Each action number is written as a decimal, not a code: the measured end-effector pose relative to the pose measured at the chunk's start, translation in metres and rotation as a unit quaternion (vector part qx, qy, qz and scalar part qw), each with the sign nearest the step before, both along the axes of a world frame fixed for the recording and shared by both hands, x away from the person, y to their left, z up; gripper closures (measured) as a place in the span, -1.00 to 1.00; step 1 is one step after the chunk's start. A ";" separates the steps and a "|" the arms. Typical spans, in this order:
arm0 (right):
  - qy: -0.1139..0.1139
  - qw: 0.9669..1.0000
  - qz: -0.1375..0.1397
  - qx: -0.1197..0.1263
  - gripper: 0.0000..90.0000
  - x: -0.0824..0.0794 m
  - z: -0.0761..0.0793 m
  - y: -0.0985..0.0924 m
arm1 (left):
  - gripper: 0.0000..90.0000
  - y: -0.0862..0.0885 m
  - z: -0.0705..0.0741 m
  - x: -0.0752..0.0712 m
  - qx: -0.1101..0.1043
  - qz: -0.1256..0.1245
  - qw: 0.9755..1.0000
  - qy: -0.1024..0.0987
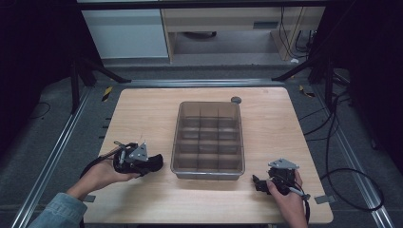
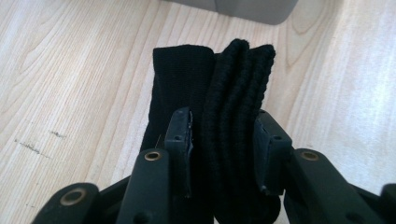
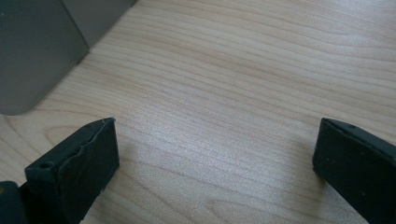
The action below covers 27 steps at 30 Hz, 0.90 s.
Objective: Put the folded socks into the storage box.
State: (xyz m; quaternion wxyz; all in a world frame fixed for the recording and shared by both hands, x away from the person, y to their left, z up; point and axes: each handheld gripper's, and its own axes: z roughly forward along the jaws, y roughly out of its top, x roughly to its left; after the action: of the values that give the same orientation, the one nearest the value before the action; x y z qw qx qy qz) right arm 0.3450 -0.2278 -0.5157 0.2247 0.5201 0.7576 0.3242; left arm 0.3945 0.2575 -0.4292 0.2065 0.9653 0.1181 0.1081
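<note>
Wooden table [image 1: 142, 118], folded black ribbed sock [image 2: 224, 121]

A light wooden table [image 1: 142, 114] with rounded corners stands on a grey carpeted floor [image 1: 43, 142]. Metal rails [image 1: 47, 161] run along the floor on both sides of it and across its far edge. Dark curtains [image 1: 33, 42] close off the left and right sides of the space. Beyond the table stand a white cabinet [image 1: 126, 33] and a pale wooden desk [image 1: 228, 21], open underneath. Black cables [image 1: 332, 142] trail and loop over the floor at the right. Light falls evenly on the tabletop while the edges stay dim.
</note>
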 end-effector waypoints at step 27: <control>-0.001 1.000 0.001 0.000 -0.99 0.000 0.000 0.000 | 0.40 -0.013 0.061 -0.007 0.030 -0.030 0.999 -0.025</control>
State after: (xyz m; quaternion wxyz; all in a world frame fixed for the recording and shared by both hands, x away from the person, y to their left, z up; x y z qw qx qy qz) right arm 0.3447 -0.2278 -0.5158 0.2248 0.5190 0.7579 0.3250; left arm 0.3874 0.2442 -0.3679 0.1836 0.9711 0.0806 0.1292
